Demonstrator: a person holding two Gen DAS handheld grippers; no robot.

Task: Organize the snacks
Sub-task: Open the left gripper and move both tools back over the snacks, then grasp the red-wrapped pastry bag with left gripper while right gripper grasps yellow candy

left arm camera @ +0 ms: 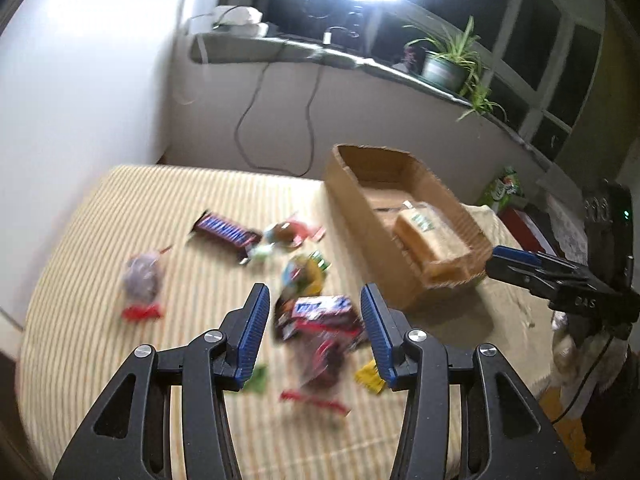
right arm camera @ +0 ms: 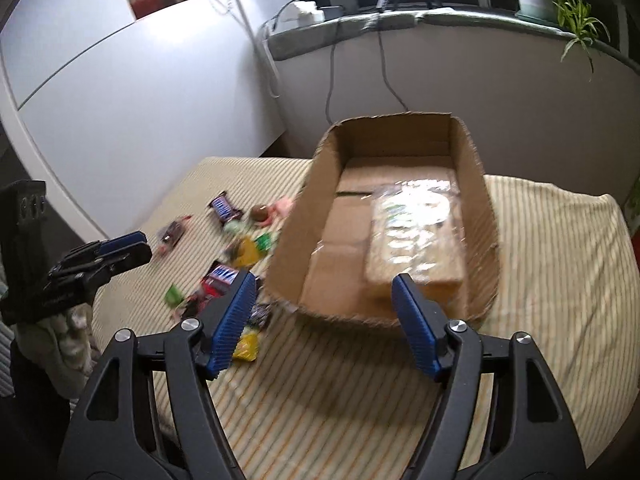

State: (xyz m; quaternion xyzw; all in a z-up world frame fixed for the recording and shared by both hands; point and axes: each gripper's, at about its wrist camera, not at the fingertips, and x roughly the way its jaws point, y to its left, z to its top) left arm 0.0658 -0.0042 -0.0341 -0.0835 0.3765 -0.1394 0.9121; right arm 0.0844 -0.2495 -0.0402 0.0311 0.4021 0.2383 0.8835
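Each gripper is built from black plastic arms with triangular cut-outs, joined by round silver screws. On the left gripper [left arm camera: 314,308] and the right gripper [right arm camera: 326,300], ribbed blue pads are fitted to the inner faces of the fingers. Pale raised lettering and a small green light are seen on the right unit's black body, and a light, patterned glove [right arm camera: 72,340] is worn under the left one.

Left gripper [left arm camera: 314,320]: jaws partway apart, nothing pinched, pointing down at a slant.
Right gripper [right arm camera: 324,306]: jaws spread wider, pads bare, also angled downward.
Blue pads [right arm camera: 234,320]: ribbed, facing each other.
Hands: each glimpsed under the other gripper's body, pretty blurry.
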